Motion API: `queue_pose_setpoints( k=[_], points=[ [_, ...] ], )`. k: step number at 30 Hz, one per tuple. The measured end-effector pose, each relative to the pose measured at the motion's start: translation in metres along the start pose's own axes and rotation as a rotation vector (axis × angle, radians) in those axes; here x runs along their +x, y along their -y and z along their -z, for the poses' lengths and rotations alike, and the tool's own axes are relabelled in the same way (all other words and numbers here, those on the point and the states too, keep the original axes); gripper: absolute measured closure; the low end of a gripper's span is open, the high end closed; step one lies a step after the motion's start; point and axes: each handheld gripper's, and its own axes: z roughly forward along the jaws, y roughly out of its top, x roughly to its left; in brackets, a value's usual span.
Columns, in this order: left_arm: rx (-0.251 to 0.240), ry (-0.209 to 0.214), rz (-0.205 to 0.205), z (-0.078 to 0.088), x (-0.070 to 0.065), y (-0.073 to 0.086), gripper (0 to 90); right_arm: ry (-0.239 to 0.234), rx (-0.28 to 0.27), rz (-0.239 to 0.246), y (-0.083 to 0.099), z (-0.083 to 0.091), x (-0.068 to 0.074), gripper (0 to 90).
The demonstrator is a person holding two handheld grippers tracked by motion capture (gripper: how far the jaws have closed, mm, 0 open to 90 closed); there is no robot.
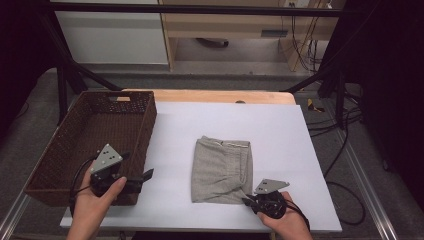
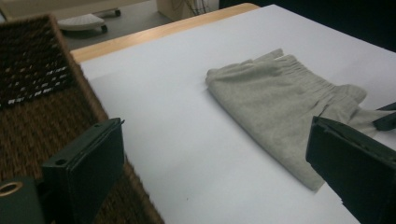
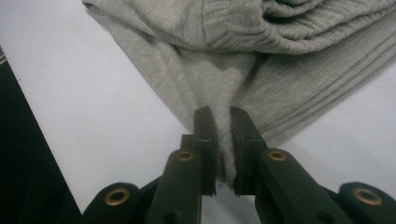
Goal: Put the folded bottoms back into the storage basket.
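We see a folded grey knit garment point(image 1: 221, 170) lying near the middle of the white-covered surface point(image 1: 280, 130), with its near right corner at the front edge. Our right tongs point(image 3: 223, 140) are pinched narrowly on that corner, a ridge of cloth drawn up between the two black jaws. Our left tongs point(image 2: 215, 172) stand wide with nothing between them, just beside the near corner of the dark brown woven rectangular basket point(image 1: 70, 145), which sits at the left of the surface, well apart from the garment.

We judge the garment to be light, soft and limp: it has no stiffness, so whatever is lifted by one corner will sag and the folded layers will likely slide open. It is not fragile, and the ribbed knit should give the jaws good grip without slipping. The thick stacked edge along the right side looks like the firmer place to take hold. A second hold on the opposite near corner, with the free left tongs, would probably keep the fold together if we lift it.
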Motion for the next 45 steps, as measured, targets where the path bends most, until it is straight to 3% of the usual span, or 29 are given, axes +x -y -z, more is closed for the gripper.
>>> queue_pose_setpoints(
  k=[3, 6, 9, 15, 19, 30, 38, 41, 45],
  points=[
    [-0.015, 0.007, -0.014, -0.003, -0.004, -0.013, 5.0, 0.002, -0.002, 0.001, 0.0, 0.0, 0.0, 83.1],
    [0.012, 0.055, -0.017, -0.012, -0.01, -0.023, 4.9, 0.013, 0.0, 0.018, 0.0, 0.0, 0.002, 83.0],
    [0.028, 0.078, -0.03, -0.025, -0.018, -0.031, 4.9, 0.013, 0.001, 0.022, 0.0, 0.0, 0.002, 83.0],
    [0.079, 0.108, -0.046, -0.056, -0.028, -0.038, 4.8, 0.025, 0.001, 0.035, 0.0, 0.001, 0.003, 82.8],
    [0.081, 0.133, -0.026, -0.075, -0.033, -0.041, 5.6, 0.028, 0.001, 0.04, 0.0, 0.001, 0.004, 82.9],
    [0.117, 0.113, -0.065, -0.11, -0.045, -0.044, 6.4, 0.05, -0.018, 0.051, 0.001, 0.009, 0.004, 83.2],
    [0.12, 0.115, -0.057, -0.125, -0.044, -0.041, 6.1, 0.057, -0.007, 0.033, 0.004, 0.011, 0.001, 83.1],
    [0.135, 0.109, -0.074, -0.137, -0.042, -0.041, 6.6, 0.053, 0.004, 0.038, 0.004, 0.009, 0.001, 83.0],
    [0.151, 0.115, -0.064, -0.156, -0.039, -0.042, 6.3, 0.051, 0.004, 0.041, 0.004, 0.009, 0.001, 82.9]
  ],
)
